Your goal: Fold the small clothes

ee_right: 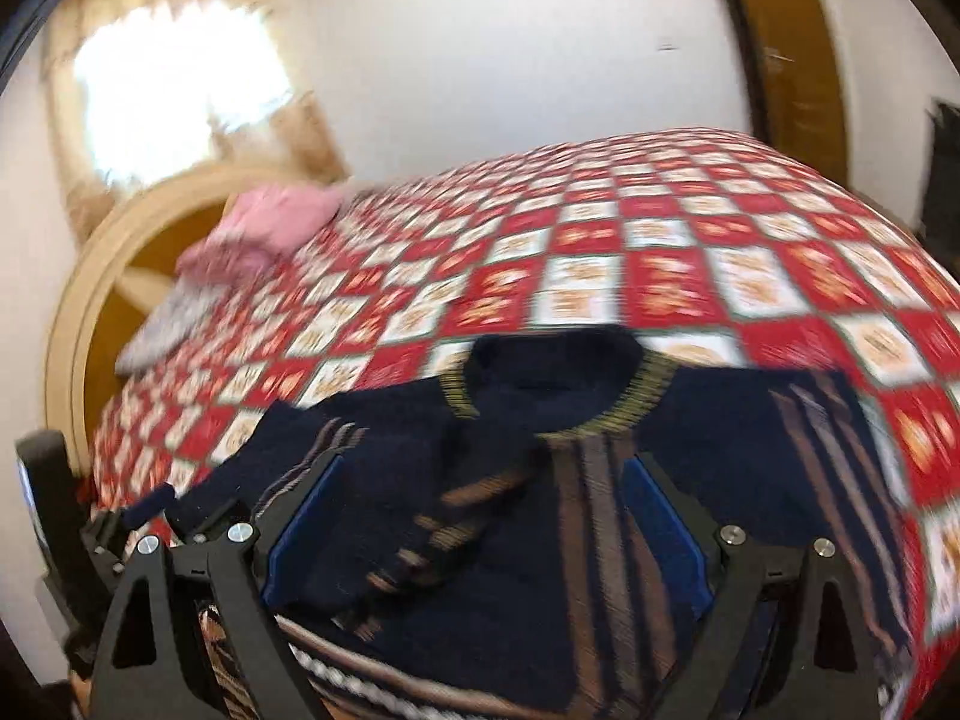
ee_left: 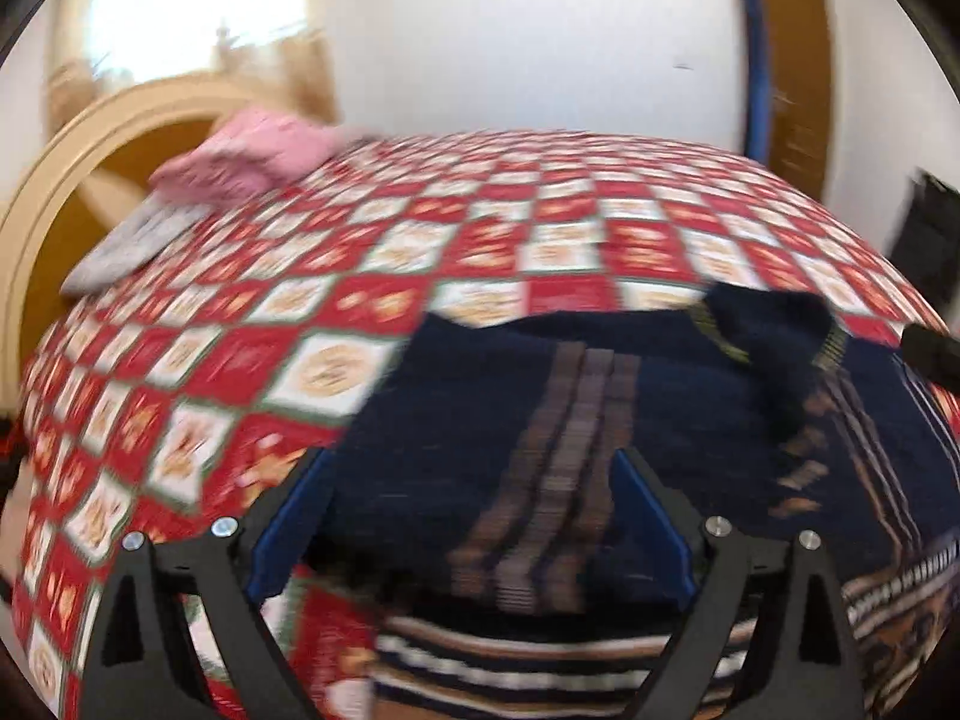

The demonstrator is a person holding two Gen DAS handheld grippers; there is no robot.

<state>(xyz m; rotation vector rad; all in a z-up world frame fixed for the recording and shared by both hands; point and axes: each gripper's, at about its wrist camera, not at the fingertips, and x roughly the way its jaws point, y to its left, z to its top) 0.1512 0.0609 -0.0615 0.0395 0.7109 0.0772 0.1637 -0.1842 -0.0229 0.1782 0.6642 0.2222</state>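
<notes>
Navy striped sweater (ee_left: 600, 420) fills the space between and beyond both grippers' spread blue-padded fingers, lying on a red-and-white checked bedspread (ee_left: 336, 300). Left gripper (ee_left: 474, 516) and right gripper (ee_right: 486, 516) both stand apart. Pink garment (ee_left: 252, 156) lies far beyond, left. No writing is legible.

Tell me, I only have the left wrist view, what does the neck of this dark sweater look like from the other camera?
Observer: In the right wrist view the sweater shows a full round collar with a yellowish ribbed band, lying on the bedspread.
Operator: Is anything lying across its front?
Observer: Yes, a sleeve lies diagonally across the chest, its striped cuff end toward the camera.
Operator: And the right hand-held gripper?
Observer: The right hand-held gripper is open, its blue pads spread over the sweater's front; blur hides whether they touch.
</notes>
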